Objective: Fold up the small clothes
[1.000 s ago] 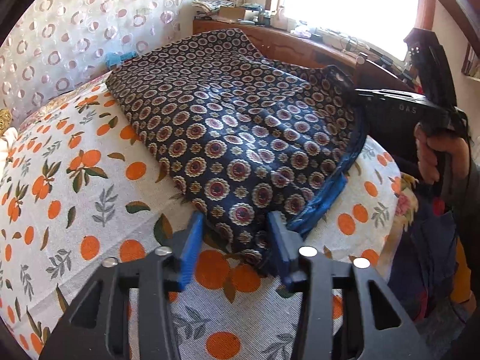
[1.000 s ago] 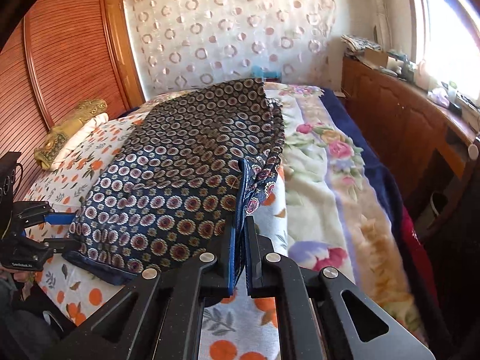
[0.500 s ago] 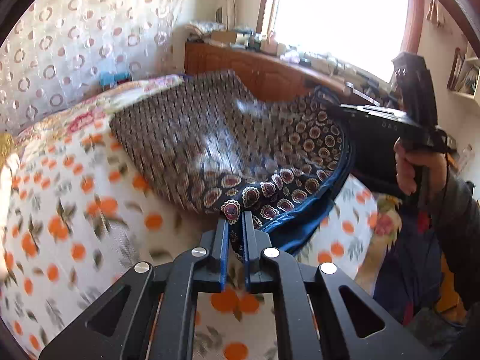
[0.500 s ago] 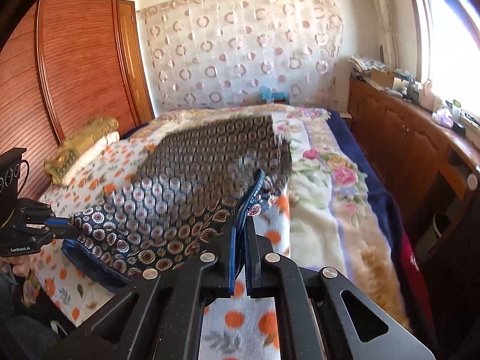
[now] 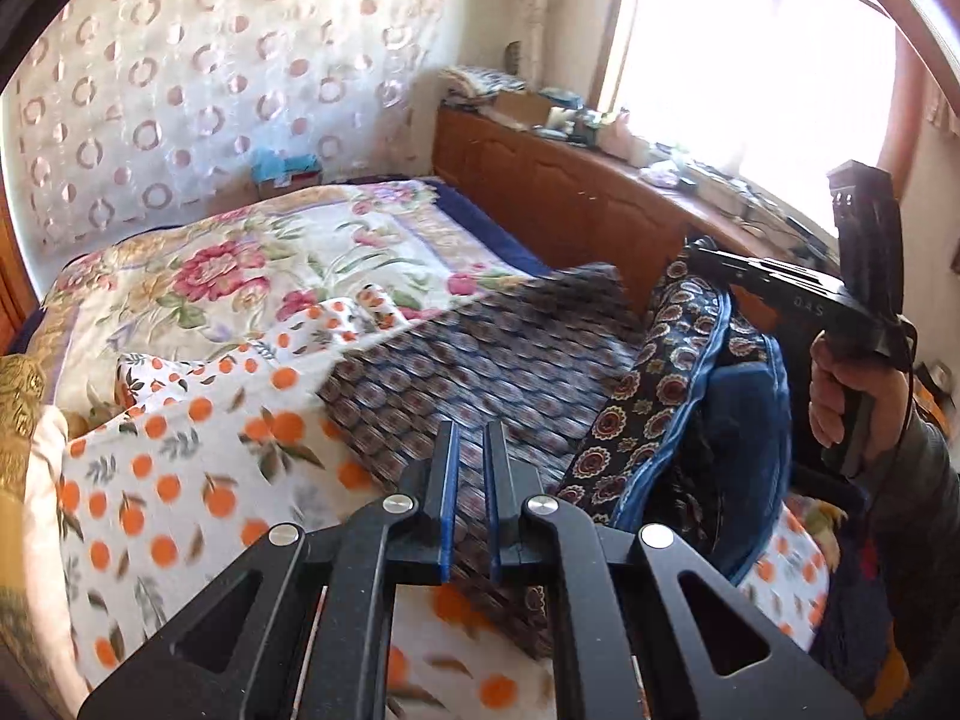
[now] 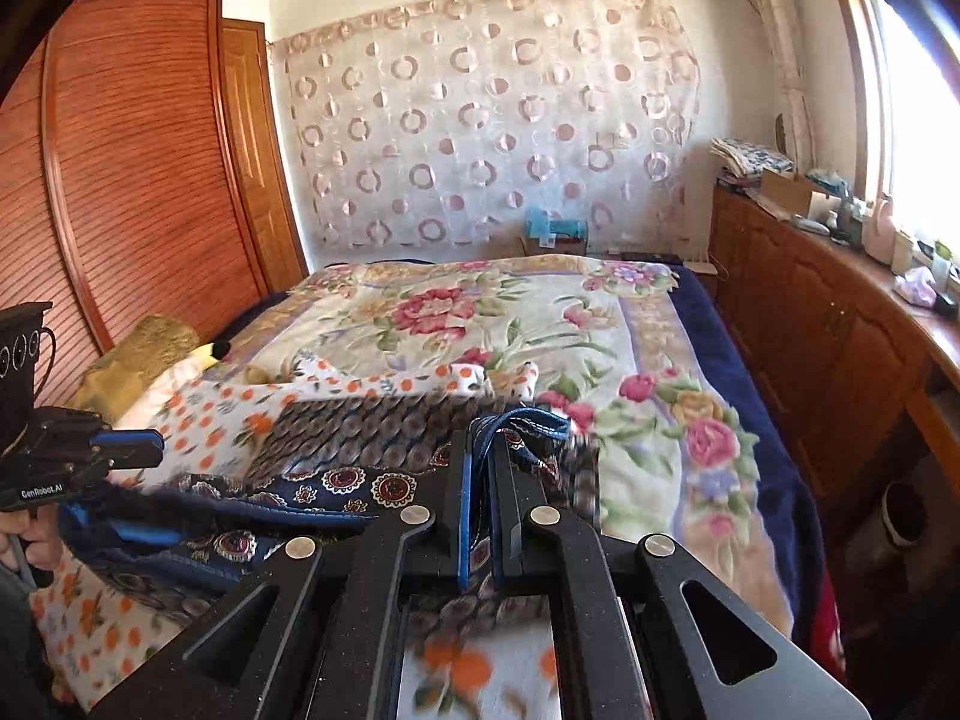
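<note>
A dark navy garment with round medallion print and blue trim (image 5: 480, 372) hangs stretched between my two grippers above the bed, blurred by motion. My left gripper (image 5: 471, 438) is shut on its near edge. My right gripper (image 6: 480, 450) is shut on the other edge, with blue trim (image 6: 528, 417) looping out past the fingers. The garment also shows in the right wrist view (image 6: 360, 444), and the left gripper shows at the left edge there (image 6: 129, 447). The right gripper appears in the left wrist view (image 5: 720, 264), held by a hand.
The bed has an orange-print sheet (image 5: 168, 480) near me and a floral blanket (image 6: 480, 324) beyond. A wooden cabinet with clutter (image 6: 840, 312) runs along the right under the window. A wooden wardrobe (image 6: 120, 180) stands left. A gold cushion (image 6: 138, 354) lies by it.
The left gripper closed on the garment's near edge. Both grippers lifted it and pulled it toward me, uncovering the floral blanket behind.
</note>
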